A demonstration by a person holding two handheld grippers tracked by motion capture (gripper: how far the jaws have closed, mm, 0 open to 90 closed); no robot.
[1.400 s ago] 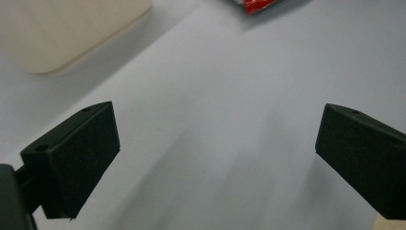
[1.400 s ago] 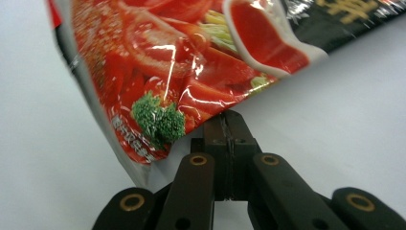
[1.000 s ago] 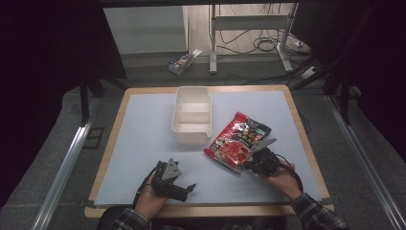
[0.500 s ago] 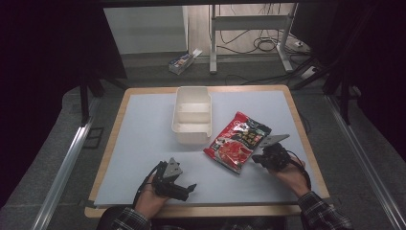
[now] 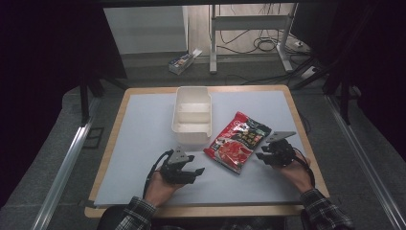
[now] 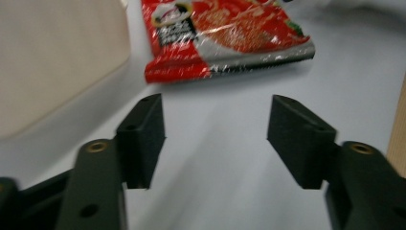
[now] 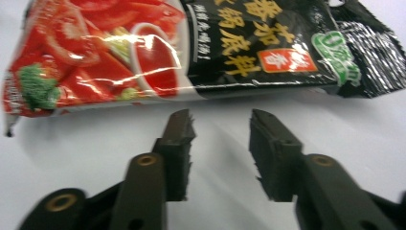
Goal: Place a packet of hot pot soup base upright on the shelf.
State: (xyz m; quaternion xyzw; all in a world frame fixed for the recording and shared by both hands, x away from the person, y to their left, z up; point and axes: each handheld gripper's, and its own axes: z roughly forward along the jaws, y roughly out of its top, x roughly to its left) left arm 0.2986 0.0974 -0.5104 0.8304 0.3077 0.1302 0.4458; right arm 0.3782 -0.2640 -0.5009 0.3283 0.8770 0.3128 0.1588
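A red and black food packet (image 5: 238, 140) lies flat on the pale table mat, just right of a white two-compartment box (image 5: 192, 115). In the right gripper view the packet (image 7: 191, 48) spreads across the top, a short gap beyond my right gripper (image 7: 219, 125), whose jaws stand apart with nothing between them. That right gripper (image 5: 262, 154) sits at the packet's right edge in the high view. My left gripper (image 5: 197, 171) rests near the front, left of the packet, open and empty. Its own view shows the packet (image 6: 225, 33) ahead and the white box (image 6: 57, 52) at left.
The mat (image 5: 143, 124) lies on a wood-edged table (image 5: 107, 143). Metal rails (image 5: 62, 167) run along both sides of the table. Beyond the far edge, a small carton (image 5: 182, 60) and cables (image 5: 258, 43) lie on the floor.
My right gripper has drawn back to the right, off the packet, and its jaws now stand apart beside it. The packet lies where it was. The left gripper has not moved.
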